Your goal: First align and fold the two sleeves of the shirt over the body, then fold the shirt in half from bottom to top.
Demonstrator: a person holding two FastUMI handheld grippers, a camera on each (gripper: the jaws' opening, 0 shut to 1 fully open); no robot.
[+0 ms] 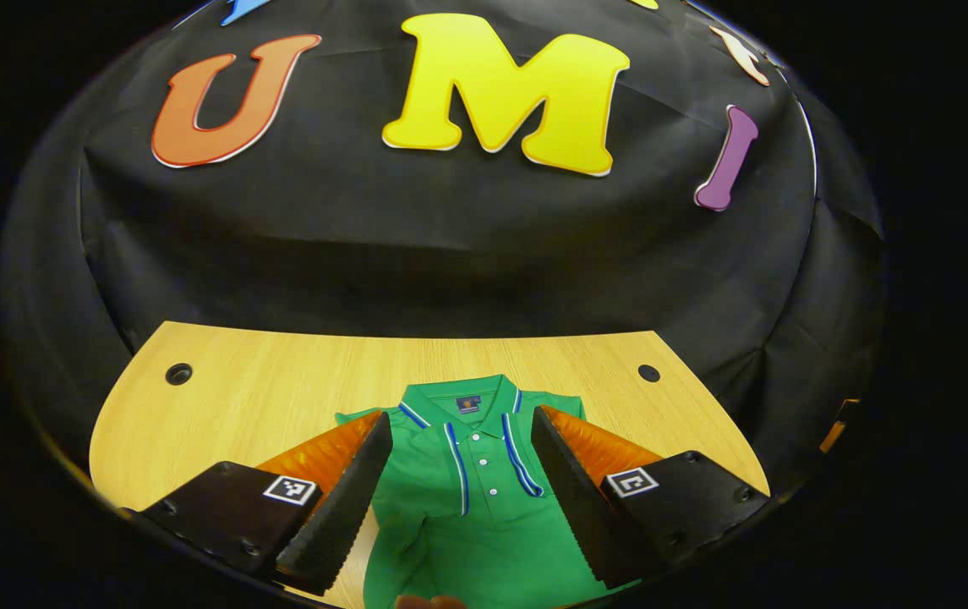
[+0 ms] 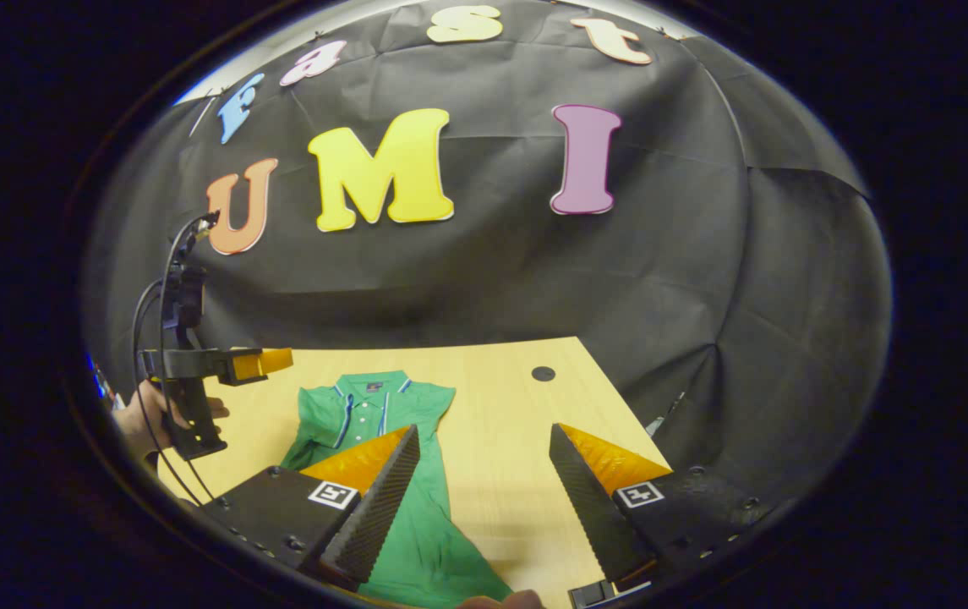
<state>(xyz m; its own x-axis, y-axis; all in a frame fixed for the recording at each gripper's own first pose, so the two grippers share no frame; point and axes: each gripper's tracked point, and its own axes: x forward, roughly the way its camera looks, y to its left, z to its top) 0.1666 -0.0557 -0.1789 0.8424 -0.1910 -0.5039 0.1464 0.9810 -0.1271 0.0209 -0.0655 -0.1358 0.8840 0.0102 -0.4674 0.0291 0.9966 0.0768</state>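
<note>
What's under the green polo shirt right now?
The green polo shirt with blue-and-white striped trim lies flat on the light wooden table, collar toward the booth wall, sleeves folded in. Whatever might lie beneath the fabric is covered. Both claws are open above it.

No readable text anywhere. Small dark neck label (image 1: 467, 404) inside the collar of the green shirt (image 1: 484, 507), ahead between the left tool's (image 1: 460, 423) fingers, too small to read. Square black-and-white coded markers (image 1: 290, 489) on both tools' finger bases, the right tool (image 2: 484, 436) included; patterns only, no letters or numbers.
</note>
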